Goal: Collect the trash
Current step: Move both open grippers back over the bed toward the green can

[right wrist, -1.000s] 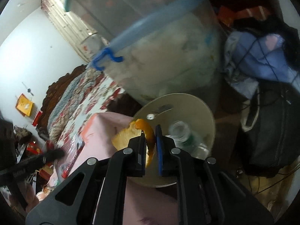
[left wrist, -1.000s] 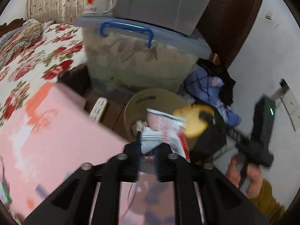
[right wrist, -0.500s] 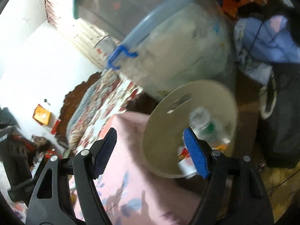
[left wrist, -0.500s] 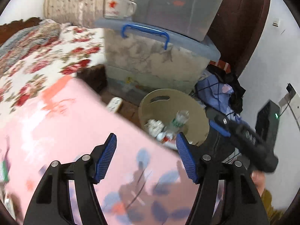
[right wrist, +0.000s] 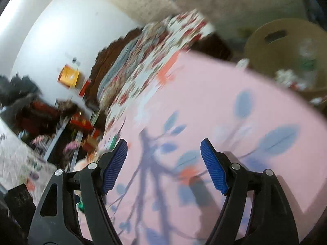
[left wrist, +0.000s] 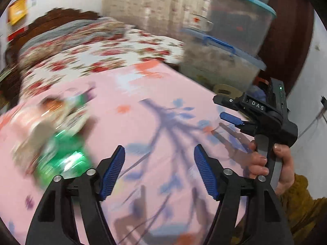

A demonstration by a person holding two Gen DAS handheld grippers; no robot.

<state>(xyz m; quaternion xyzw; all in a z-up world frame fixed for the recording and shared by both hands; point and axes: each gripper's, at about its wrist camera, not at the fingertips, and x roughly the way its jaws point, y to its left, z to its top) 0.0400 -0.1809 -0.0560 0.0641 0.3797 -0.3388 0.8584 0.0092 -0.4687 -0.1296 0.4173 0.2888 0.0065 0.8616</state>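
A blurred heap of wrappers, one bright green, lies on the pink floral cloth to the left, while the tan waste bin beyond the cloth's far edge holds a bottle and scraps. Both the left gripper and right gripper hang wide open and empty over the cloth. This looks like the reach for more rubbish, so next the left gripper should swing left over the wrappers and close on one.

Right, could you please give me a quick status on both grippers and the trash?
Left gripper open, empty. Right gripper open, empty. Blurred green wrappers on pink tablecloth; tan bin holds bottle and scraps. Nothing in the way.
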